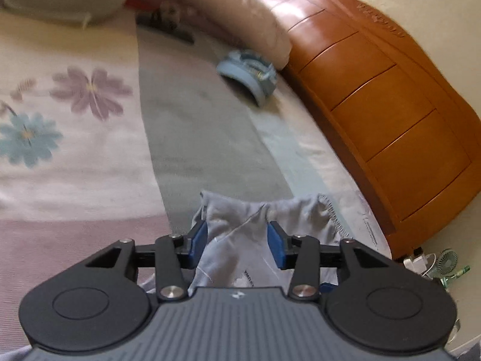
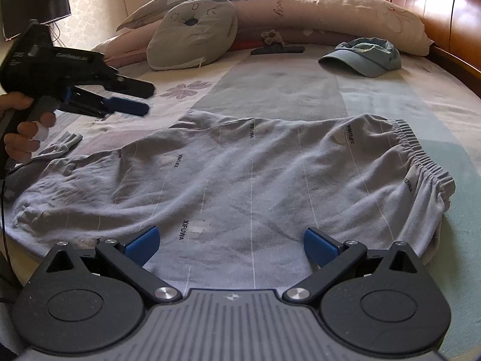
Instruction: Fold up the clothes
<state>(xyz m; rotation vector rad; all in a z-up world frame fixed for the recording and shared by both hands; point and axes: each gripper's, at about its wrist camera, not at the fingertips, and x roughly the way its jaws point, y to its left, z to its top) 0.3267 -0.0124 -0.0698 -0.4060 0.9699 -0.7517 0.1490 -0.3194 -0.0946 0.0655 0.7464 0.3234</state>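
1. Grey trousers flat on the bedspread, long axis running left to right across the right wrist view. Elastic waistband at the right end, leg ends rumpled at the left end.
2. Left gripper up in the air over the left, leg end, carried by the person's hand. Clearly the nearer tool to the legs; well apart from the waistband.
3. Right gripper low over the near long edge, about mid-length, closer to the waistband than the left one is.
4. Likely next move: a lengthwise fold, one end carried over to the other. Turns on the left tool dropping onto the leg end directly beneath and ahead of it.
5. Left gripper in its own view: jaws partly spread, blue pads either side of a bunched fold of the grey trousers. Cloth seen in the gap, but no firm pinch evident. From the right wrist view nothing hangs from it, so read as hovering empty just above the fabric.
6. Right gripper: jaws spread wide, blue pads well apart, grey cloth lying flat under the gap. Nothing gripped; contact with the fabric not clear.
7. Blue cap farther up the bed, apart from the trousers, out of the fold's way.
8. Risk, as a judgement: leg end wrinkled, so a shallow pinch may catch one layer only.
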